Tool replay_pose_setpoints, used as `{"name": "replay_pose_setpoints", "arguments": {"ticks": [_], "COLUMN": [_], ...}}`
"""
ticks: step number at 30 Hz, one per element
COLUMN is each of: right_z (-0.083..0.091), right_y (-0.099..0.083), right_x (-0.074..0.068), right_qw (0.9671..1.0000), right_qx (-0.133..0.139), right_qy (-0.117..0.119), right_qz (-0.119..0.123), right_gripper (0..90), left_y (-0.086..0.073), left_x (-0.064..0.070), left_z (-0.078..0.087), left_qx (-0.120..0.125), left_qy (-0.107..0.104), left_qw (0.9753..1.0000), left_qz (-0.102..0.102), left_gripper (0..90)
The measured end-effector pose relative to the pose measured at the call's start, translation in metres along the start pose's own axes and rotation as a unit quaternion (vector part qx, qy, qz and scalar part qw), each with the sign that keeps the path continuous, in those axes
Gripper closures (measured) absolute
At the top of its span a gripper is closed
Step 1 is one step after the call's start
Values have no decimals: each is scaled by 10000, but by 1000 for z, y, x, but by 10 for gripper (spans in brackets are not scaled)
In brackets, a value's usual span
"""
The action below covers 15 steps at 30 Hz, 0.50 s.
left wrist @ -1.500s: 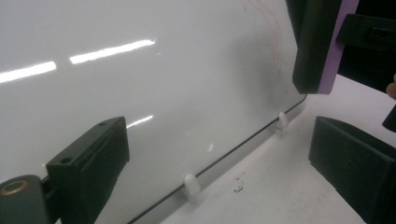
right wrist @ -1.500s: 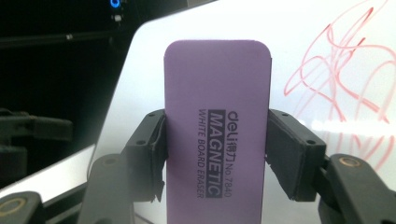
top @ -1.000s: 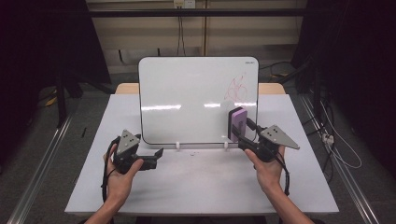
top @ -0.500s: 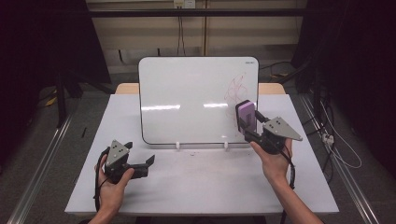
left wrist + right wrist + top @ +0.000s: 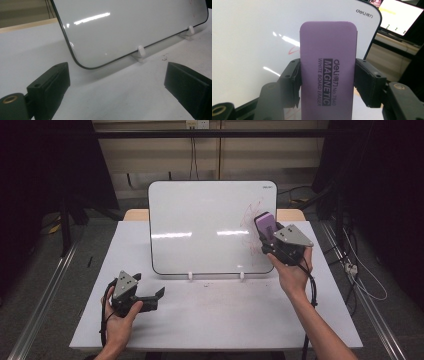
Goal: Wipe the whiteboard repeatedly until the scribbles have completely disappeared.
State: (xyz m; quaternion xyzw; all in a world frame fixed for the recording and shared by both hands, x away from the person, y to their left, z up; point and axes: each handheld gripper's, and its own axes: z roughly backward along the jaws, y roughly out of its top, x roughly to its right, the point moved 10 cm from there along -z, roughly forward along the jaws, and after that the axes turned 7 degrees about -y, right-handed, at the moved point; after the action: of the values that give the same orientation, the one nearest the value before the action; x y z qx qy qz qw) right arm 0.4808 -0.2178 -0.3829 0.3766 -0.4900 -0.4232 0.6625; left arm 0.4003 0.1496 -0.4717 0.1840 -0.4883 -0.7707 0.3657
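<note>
- While my right gripper (image 5: 266, 231) pinches the purple eraser (image 5: 328, 75) between its jaws, the eraser's face stands upright against the whiteboard (image 5: 200, 225), at the red scribble (image 5: 250, 227) near the board's right edge.
- Printed on the eraser, in the right gripper view: "deli MAGNETIC WHITE BOARD ERASER".
- My left gripper (image 5: 159, 295) rests low on the white table (image 5: 225, 315), in front of the board's left corner — jaws spread wide, nothing between them.
- Two white feet (image 5: 140, 51) prop the board upright; the left gripper view shows them — with small crumbs (image 5: 164, 59) on the table beside.
</note>
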Motion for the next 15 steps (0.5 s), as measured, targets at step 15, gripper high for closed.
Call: {"name": "replay_pose_setpoints", "arguments": {"ticks": [15], "right_z": [-38], "right_y": [11], "right_x": [10], "right_qw": [9921], "right_qx": [-505], "right_qy": [-434], "right_qz": [1067], "right_gripper": [422], "left_y": [-1], "left_x": [-1], "left_z": [-2], "left_qx": [-7], "left_qy": [26], "left_qw": [10000], "left_qz": [11], "left_gripper": [77]}}
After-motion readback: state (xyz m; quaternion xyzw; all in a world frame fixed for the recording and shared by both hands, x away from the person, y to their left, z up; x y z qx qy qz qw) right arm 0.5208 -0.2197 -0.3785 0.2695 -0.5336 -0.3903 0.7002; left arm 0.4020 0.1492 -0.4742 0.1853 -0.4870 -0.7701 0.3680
